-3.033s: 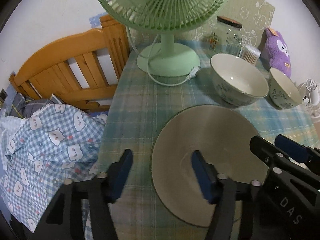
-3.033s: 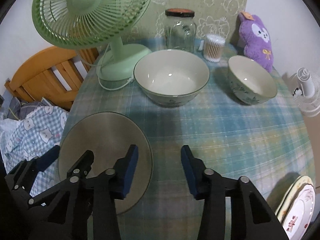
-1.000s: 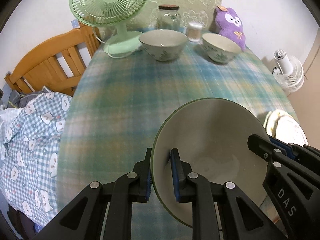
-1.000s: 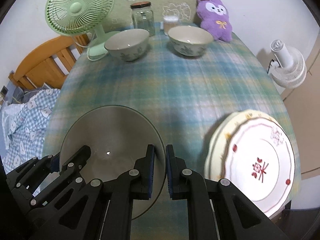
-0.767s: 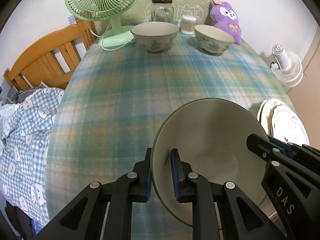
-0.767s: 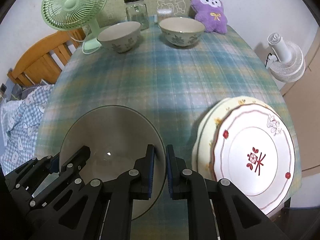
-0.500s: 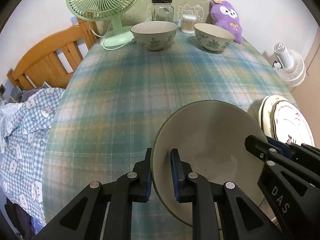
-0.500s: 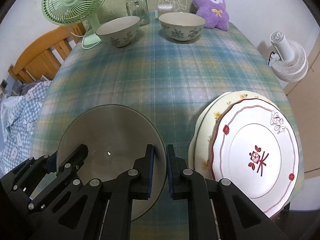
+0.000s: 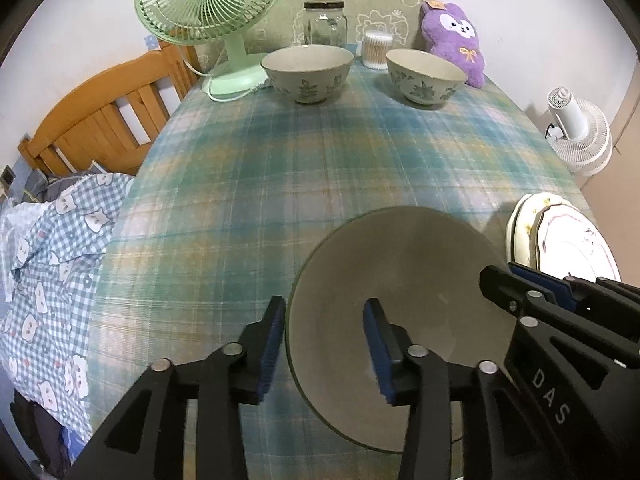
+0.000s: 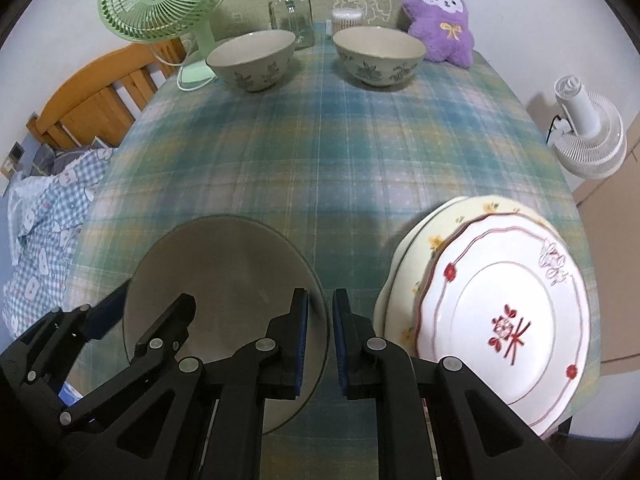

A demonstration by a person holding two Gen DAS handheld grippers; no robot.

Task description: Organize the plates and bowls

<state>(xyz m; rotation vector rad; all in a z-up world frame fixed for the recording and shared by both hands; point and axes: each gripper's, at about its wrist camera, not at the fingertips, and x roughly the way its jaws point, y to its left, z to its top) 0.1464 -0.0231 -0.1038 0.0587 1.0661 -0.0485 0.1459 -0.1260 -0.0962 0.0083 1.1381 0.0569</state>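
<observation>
A grey-green plate [image 9: 404, 264] [image 10: 224, 264] lies at the near edge of the plaid table. My left gripper [image 9: 324, 346] is open, its fingers astride the plate's left rim. My right gripper [image 10: 320, 344] is shut on the plate's right rim. A stack of white and cream plates [image 10: 500, 328] [image 9: 560, 240] sits just to the right. Two patterned bowls [image 10: 252, 60] [image 10: 378, 56] stand at the far end.
A green fan [image 10: 160, 0], a glass jar [image 10: 290, 10], a cotton-swab pot [image 10: 346, 18] and a purple plush [image 10: 438, 20] line the back of the table [image 10: 340, 152]. A wooden chair [image 9: 100, 116] and checked cloth [image 9: 44, 264] are on the left. A white fan [image 10: 588, 128] stands to the right.
My left gripper has opened and let go of the plate's left rim. The right gripper stays shut on the right rim. The plate has come closer to the plate stack.
</observation>
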